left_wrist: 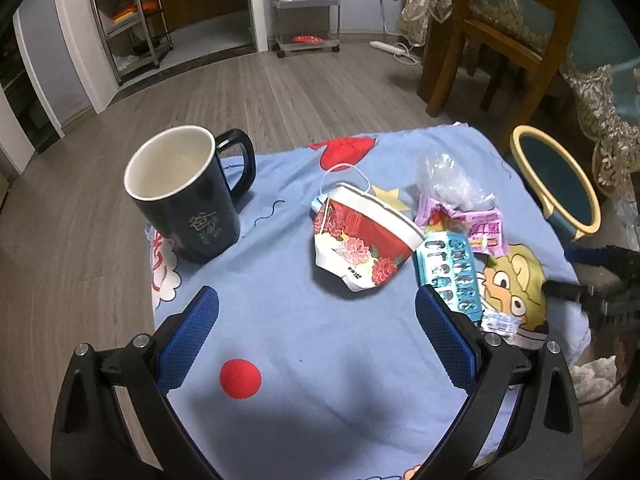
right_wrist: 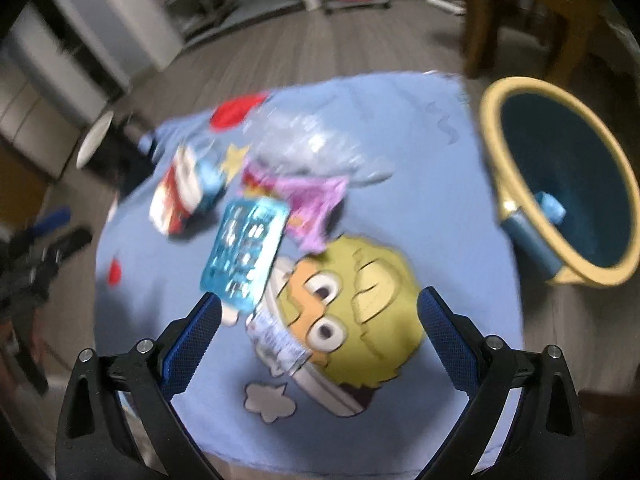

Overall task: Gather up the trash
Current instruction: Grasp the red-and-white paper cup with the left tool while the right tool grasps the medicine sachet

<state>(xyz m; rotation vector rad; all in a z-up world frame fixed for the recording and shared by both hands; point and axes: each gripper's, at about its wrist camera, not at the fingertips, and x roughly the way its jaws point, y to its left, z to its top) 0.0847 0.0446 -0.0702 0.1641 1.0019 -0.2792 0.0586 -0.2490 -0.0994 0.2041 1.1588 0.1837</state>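
Crushed red paper cup (left_wrist: 362, 240), wrappers (left_wrist: 478, 226) and blister pack (left_wrist: 448, 272) lie clustered.

Dark mug (left_wrist: 188, 196) on blue cartoon cloth (left_wrist: 320, 360), wooden chair (left_wrist: 508, 36), metal shelving (left_wrist: 132, 16)

Red floral paper cup (left_wrist: 362, 240); light-blue cartoon cloth (left_wrist: 320, 340); navy mug (left_wrist: 188, 196).

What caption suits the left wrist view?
Open left gripper faces a crushed paper cup, wrappers and a dark mug.
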